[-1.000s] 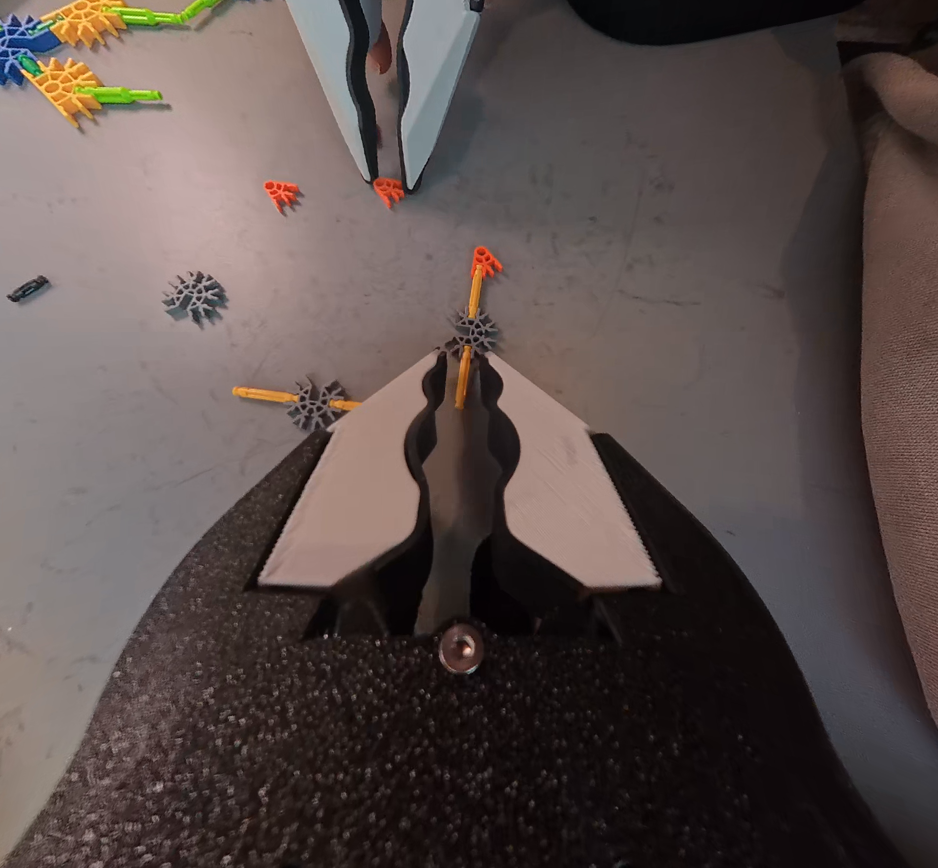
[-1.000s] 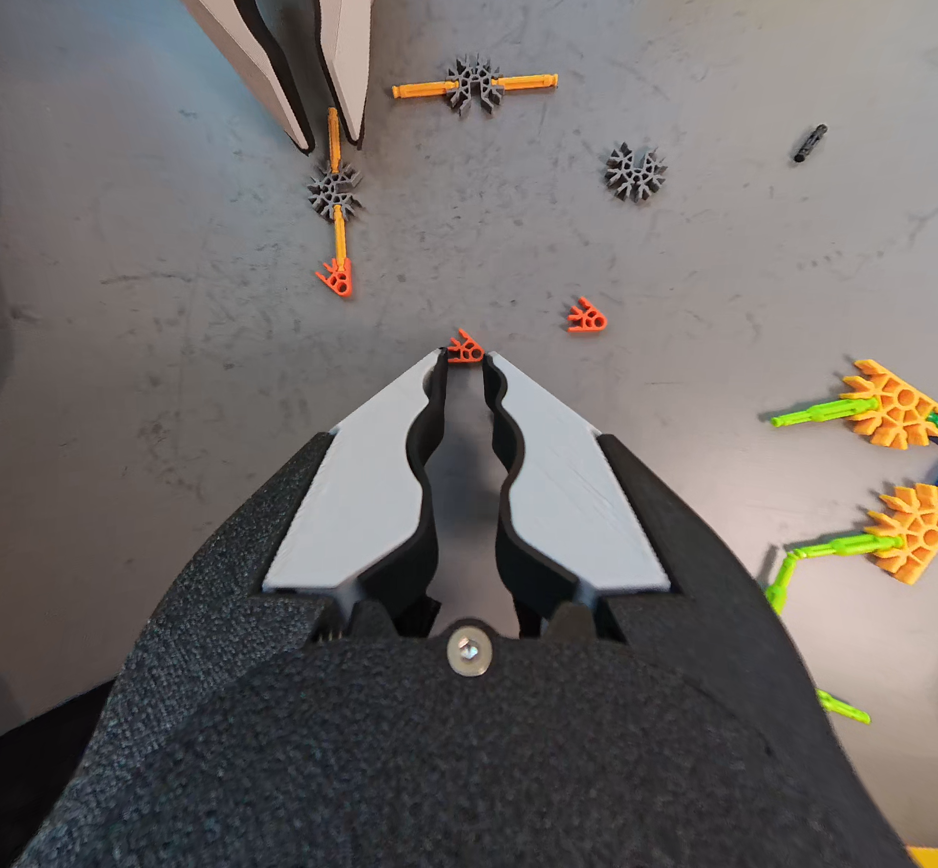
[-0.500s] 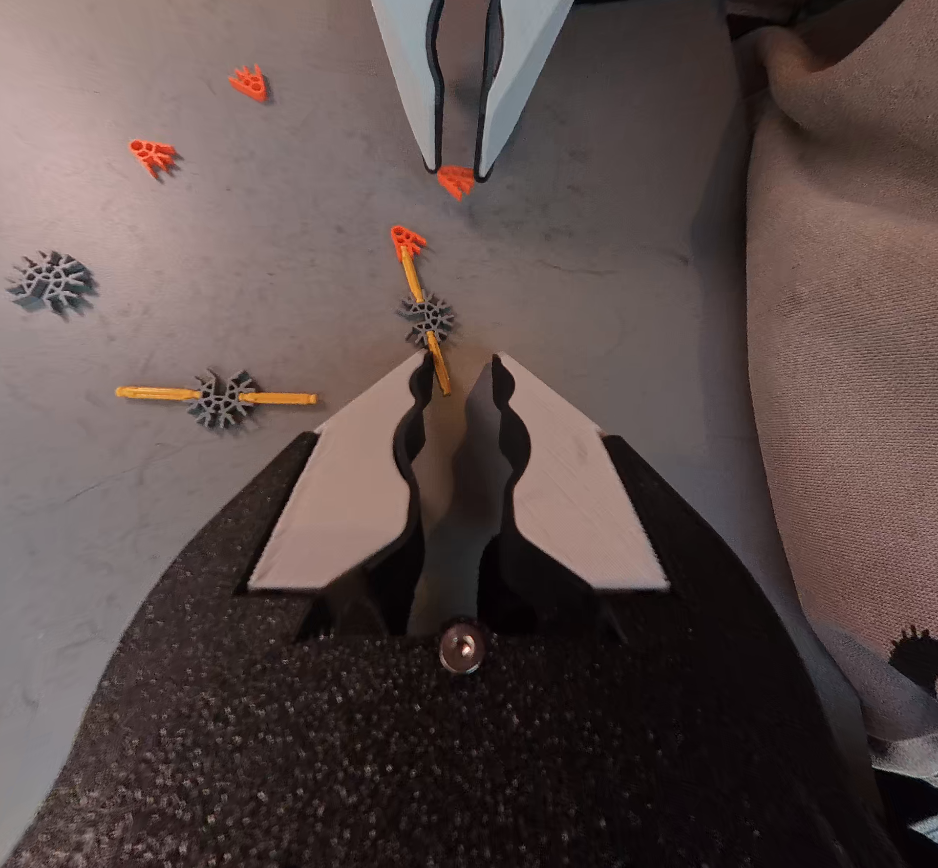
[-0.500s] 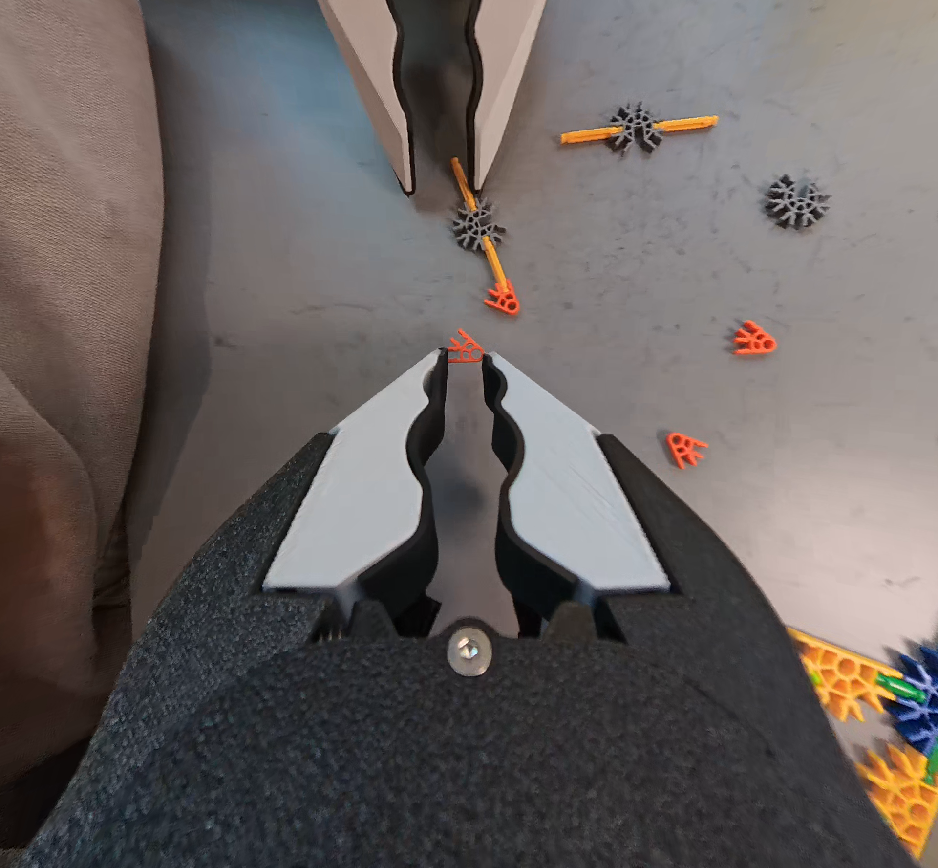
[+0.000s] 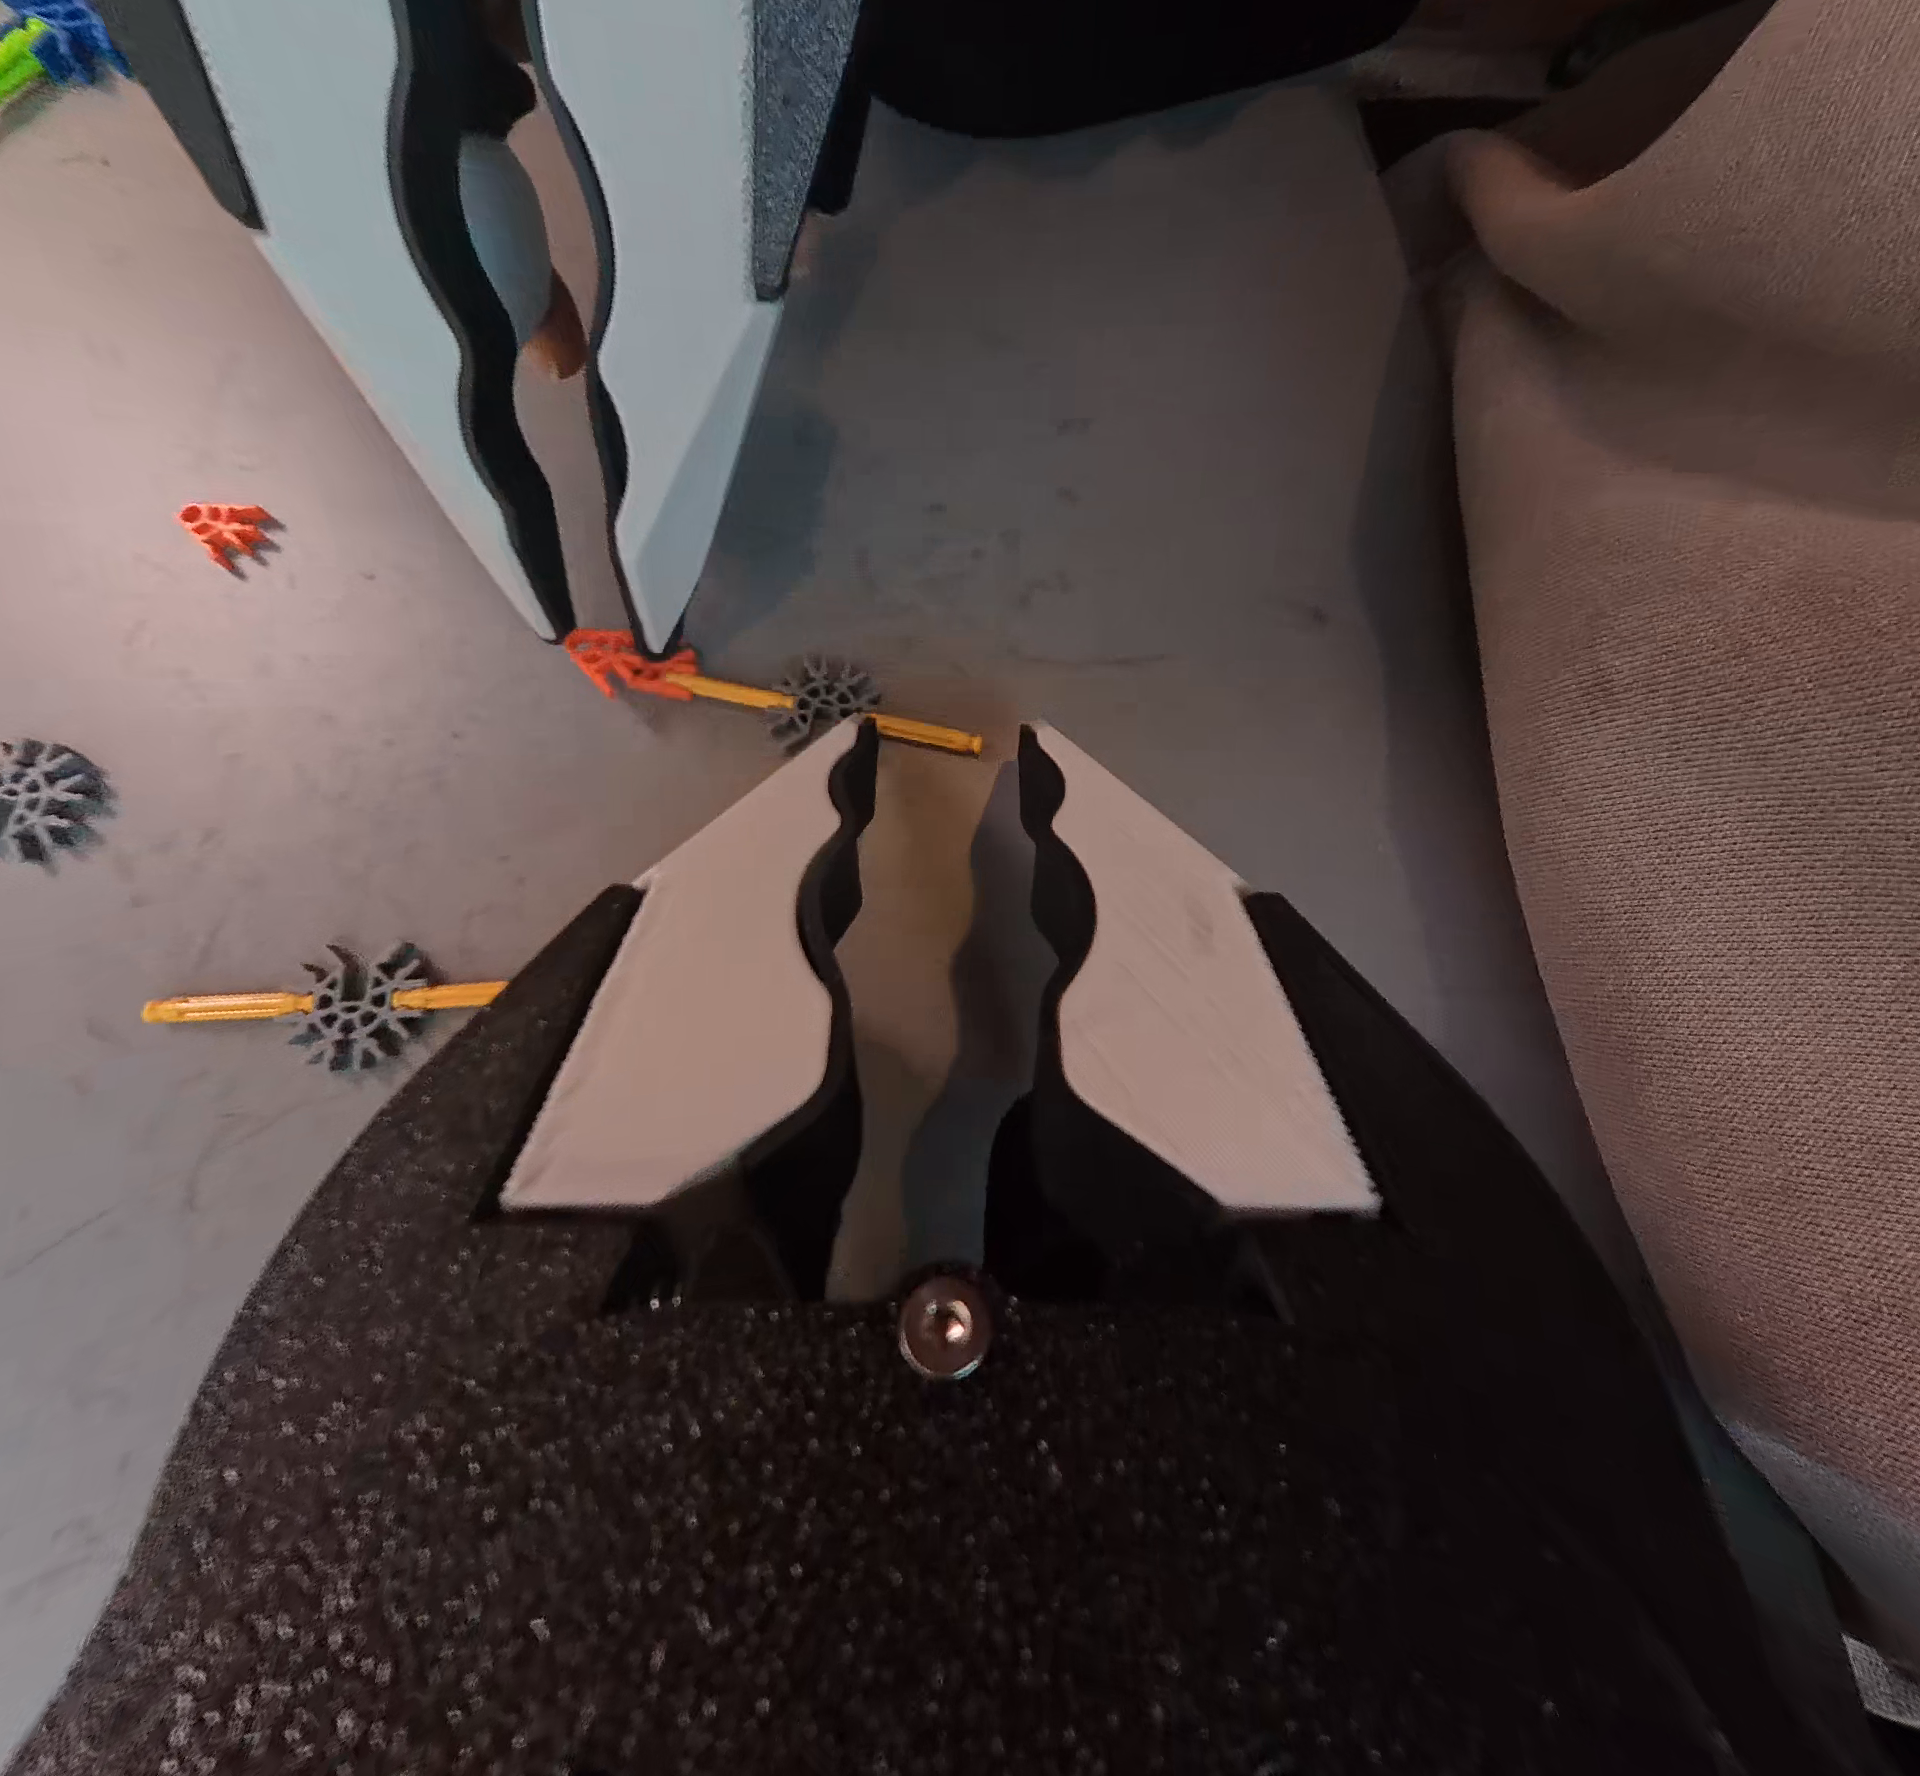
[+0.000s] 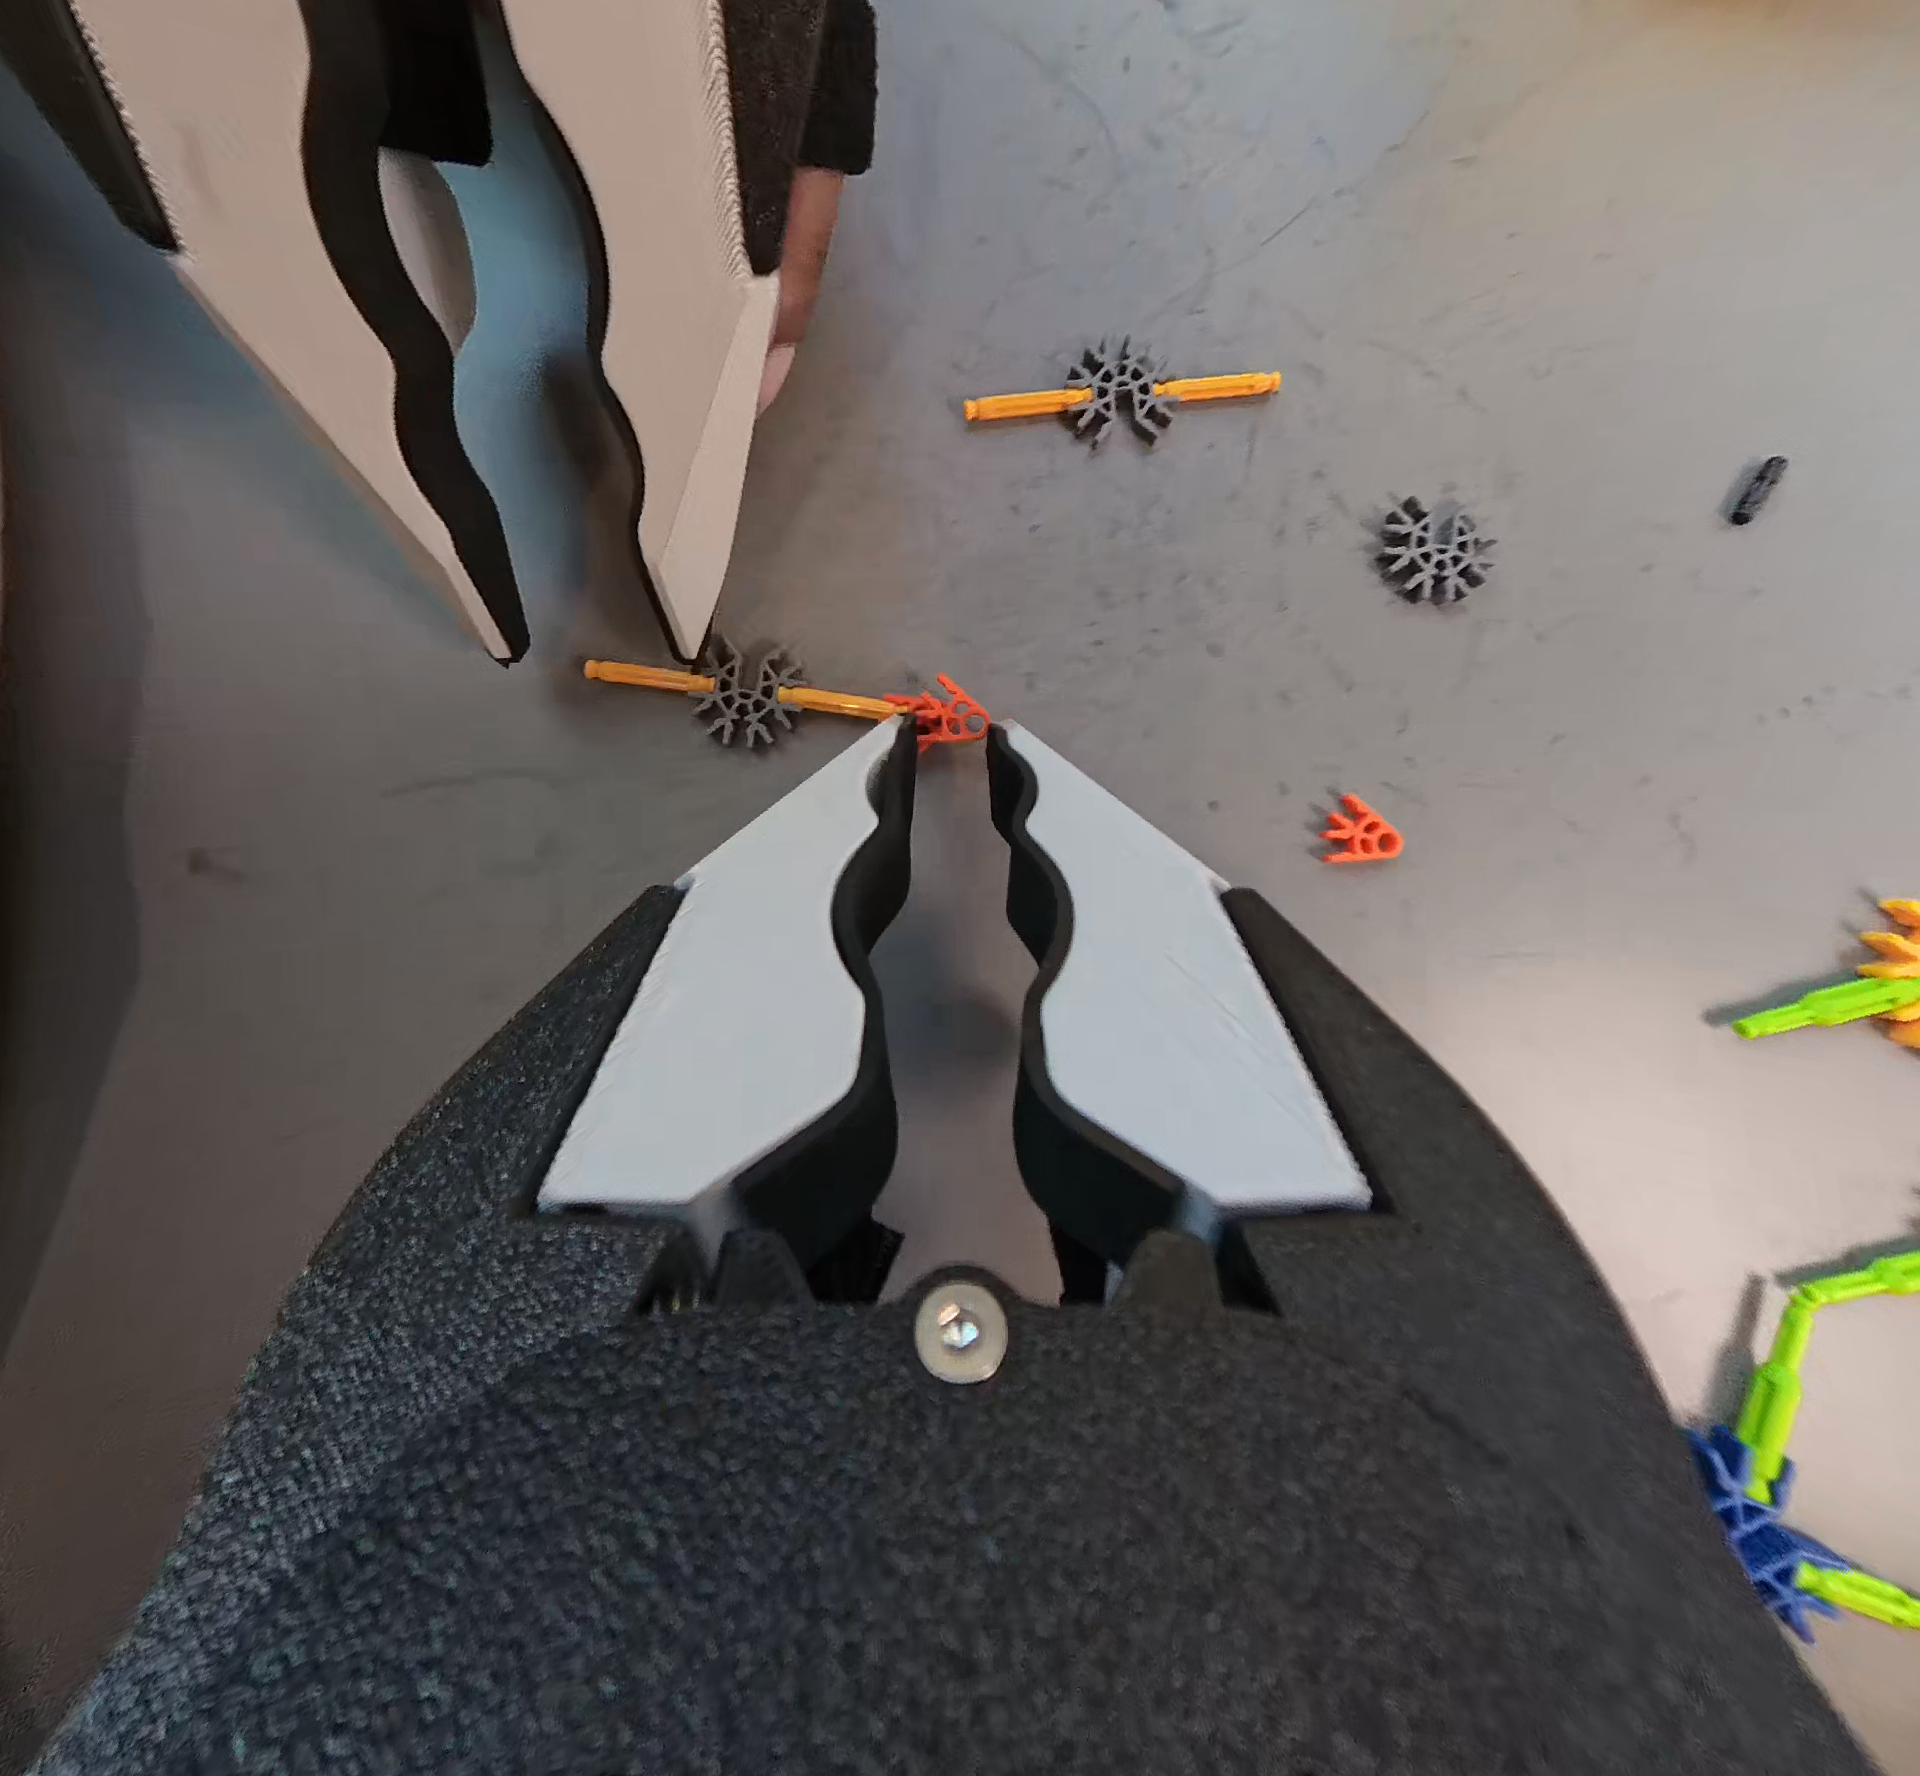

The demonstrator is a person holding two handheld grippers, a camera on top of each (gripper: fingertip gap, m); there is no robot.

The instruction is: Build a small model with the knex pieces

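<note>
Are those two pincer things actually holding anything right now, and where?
The right tool pinches a small orange connector at its fingertips. The left tool is open and holds nothing; a yellow rod lies at its tips.

I see pale grey fingers (image 6: 727, 988) with black wavy pads on a speckled black body (image 6: 935, 1518). The table (image 6: 1455, 168) is scuffed grey. Rods (image 6: 1216, 386) are yellow-orange, hubs (image 6: 1434, 550) dark grey, small clips (image 6: 1361, 833) orange-red. Farther pieces look lime green (image 6: 1777, 1383) and blue (image 6: 1756, 1518); the cloth (image 5: 1683, 687) seems beige.

L claw (image 5: 940, 739) jaws apart; R claw (image 6: 951, 734) jaws nearly closed, tips low.
</note>
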